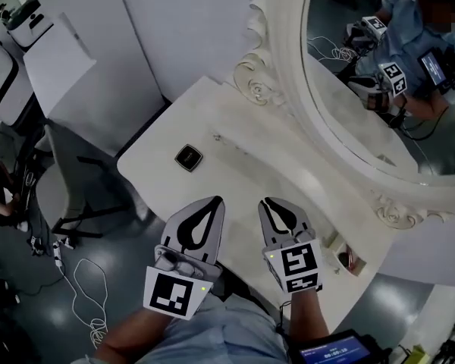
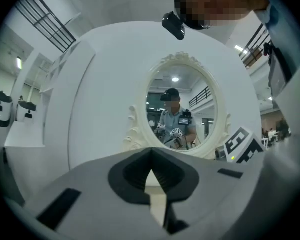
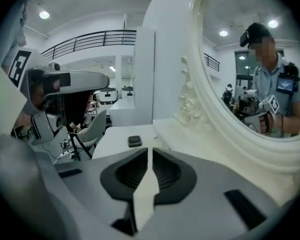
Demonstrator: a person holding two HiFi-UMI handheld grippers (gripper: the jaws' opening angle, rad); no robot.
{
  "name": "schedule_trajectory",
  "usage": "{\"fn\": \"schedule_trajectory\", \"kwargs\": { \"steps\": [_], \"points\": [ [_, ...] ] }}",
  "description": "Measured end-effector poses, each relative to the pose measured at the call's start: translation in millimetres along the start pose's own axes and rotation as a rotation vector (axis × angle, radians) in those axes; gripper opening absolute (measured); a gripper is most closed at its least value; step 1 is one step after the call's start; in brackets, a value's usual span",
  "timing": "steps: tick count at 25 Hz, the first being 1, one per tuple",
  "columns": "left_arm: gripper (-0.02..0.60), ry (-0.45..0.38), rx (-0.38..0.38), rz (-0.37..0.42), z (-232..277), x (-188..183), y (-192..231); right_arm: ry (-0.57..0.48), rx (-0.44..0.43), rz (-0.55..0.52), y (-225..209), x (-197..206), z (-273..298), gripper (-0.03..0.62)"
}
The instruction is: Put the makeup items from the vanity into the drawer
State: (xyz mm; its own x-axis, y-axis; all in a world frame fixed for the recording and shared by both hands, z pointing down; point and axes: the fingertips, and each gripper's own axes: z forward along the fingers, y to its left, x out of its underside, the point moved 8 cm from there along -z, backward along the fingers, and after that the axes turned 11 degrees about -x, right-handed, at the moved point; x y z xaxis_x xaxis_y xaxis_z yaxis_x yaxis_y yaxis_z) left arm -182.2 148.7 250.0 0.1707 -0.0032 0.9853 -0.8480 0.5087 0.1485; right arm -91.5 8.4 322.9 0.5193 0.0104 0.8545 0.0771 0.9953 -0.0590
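Observation:
A small dark square compact (image 1: 188,157) lies alone on the white vanity top (image 1: 243,139), toward its left side; it also shows in the right gripper view as the compact (image 3: 134,141) ahead of the jaws. My left gripper (image 1: 218,200) and right gripper (image 1: 268,201) hover side by side over the vanity's near edge, both short of the compact. The left gripper (image 2: 151,155) points level at the mirror, its jaws together with nothing between them. The right gripper (image 3: 150,151) tilts down toward the tabletop, its jaws also shut and empty.
A large oval mirror (image 1: 379,89) in an ornate white frame stands along the vanity's right side. A small opening (image 1: 347,260) at the near right edge shows something reddish. A chair (image 1: 61,188) and a loose cable (image 1: 91,294) are on the floor to the left.

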Motion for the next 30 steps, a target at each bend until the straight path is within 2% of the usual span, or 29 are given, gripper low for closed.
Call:
{"fn": "schedule_trajectory", "kwargs": {
  "steps": [8,12,14,18,23,27,30],
  "points": [
    [-0.002,0.054,-0.137,-0.033,0.9,10.7,95.9,0.047,-0.122,-0.073,27.2,-33.4,98.4,0.032],
    [-0.002,0.059,-0.148,0.013,13.1,21.8,127.6,0.077,-0.164,-0.084,26.2,-37.2,136.4,0.044],
    [-0.002,0.080,-0.165,0.002,17.8,27.5,138.6,0.101,-0.184,-0.085,25.9,-35.1,150.9,0.075],
    [-0.002,0.128,-0.194,-0.026,28.0,39.2,159.5,0.147,-0.221,-0.067,24.1,-27.3,178.6,0.199],
    [-0.002,0.196,-0.219,-0.065,35.3,57.2,177.2,0.206,-0.264,-0.068,24.5,-15.2,206.5,0.295],
    [-0.002,0.210,-0.217,-0.041,40.9,66.7,191.3,0.245,-0.289,-0.095,24.8,-10.1,226.4,0.322],
    [-0.002,0.258,-0.250,-0.106,41.5,72.0,198.4,0.266,-0.299,-0.098,26.6,-8.2,238.7,0.327]
  ]
}}
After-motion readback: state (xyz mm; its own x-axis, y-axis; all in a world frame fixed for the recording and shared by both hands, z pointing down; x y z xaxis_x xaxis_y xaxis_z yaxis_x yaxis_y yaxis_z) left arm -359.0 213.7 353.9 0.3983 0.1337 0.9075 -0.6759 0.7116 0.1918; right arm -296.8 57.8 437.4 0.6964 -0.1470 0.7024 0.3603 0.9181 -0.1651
